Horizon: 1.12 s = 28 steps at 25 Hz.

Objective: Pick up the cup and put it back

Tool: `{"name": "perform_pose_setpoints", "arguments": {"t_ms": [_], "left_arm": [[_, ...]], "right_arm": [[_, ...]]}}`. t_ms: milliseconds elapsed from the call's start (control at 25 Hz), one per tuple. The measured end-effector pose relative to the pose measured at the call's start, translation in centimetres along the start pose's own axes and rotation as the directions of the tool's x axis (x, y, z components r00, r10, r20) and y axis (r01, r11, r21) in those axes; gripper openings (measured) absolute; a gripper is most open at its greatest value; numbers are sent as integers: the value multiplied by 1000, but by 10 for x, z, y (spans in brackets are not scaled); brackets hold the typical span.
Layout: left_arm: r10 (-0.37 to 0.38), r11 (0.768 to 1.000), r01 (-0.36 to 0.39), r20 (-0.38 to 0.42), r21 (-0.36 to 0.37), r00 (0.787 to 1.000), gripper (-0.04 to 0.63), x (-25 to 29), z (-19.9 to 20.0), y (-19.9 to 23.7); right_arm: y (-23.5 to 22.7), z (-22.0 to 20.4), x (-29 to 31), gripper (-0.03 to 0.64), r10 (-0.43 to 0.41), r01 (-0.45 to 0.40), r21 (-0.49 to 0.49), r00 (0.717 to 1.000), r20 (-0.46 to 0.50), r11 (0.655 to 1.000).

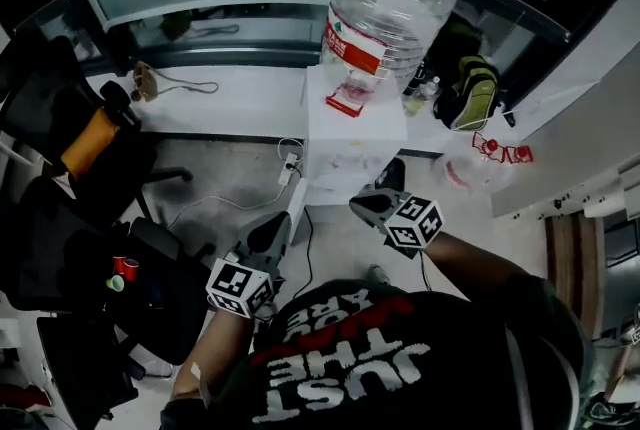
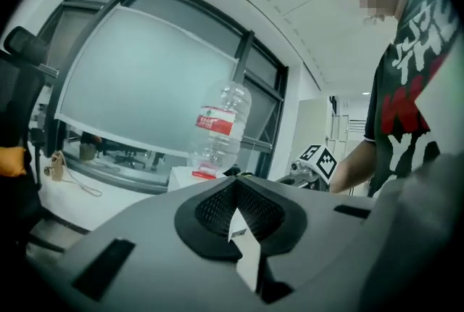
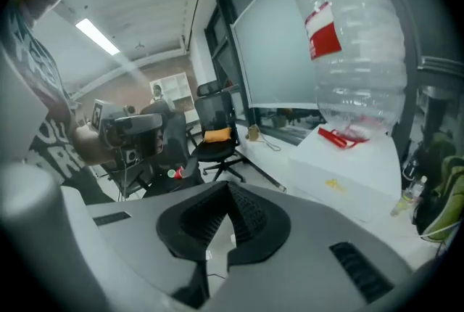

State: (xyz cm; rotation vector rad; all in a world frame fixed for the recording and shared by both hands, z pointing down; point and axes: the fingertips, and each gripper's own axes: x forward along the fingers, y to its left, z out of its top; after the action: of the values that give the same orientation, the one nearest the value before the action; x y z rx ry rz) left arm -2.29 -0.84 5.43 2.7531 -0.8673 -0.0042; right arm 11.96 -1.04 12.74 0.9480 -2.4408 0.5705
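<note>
My shirt (image 1: 350, 358): black, short-sleeved, white and red block lettering. Left gripper (image 1: 270, 230), right gripper (image 1: 362, 205): grey shells, black ribbed pads (image 3: 257, 223), each with a black-and-white marker cube (image 1: 413, 222).

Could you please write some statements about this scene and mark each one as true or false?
1. The left claw and the right claw are both shut, with nothing between them. True.
2. The big water bottle lies on its side on the floor. False: it stands upright on the white box.
3. The office chair carries an orange cushion. True.
4. The right claw holds the red cups. False: they stand on a dark surface at the person's left, apart from both claws.
</note>
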Motion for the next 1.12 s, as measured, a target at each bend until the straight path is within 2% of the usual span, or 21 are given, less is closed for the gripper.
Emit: {"name": "perform_pose_setpoints", "arguments": {"t_ms": [120,320,480,640,840,1000,1120], "left_arm": [[-62,997,62,15,36,998,8,-11,36,4],[-187,980,188,-17,61,982,8,-49,68,15],[-258,959,261,-38,113,965,8,-74,91,19],[-271,954,269,-2,134,963,8,-79,120,-2],[-255,951,241,49,194,966,8,-61,135,-57],[-200,975,188,105,115,974,8,-37,129,-106],[-200,977,190,100,100,975,8,-22,118,-145]], "right_arm": [[11,29,-20,34,-77,77,-5,996,53,997],[45,64,-30,34,-225,215,81,963,149,973],[76,96,-39,34,-274,261,89,938,212,961],[96,119,-76,34,-290,285,59,916,277,957],[97,116,-145,34,-276,281,38,894,354,959],[91,92,-199,34,-260,262,44,896,361,964],[89,76,-238,34,-245,245,50,895,373,968]]}}
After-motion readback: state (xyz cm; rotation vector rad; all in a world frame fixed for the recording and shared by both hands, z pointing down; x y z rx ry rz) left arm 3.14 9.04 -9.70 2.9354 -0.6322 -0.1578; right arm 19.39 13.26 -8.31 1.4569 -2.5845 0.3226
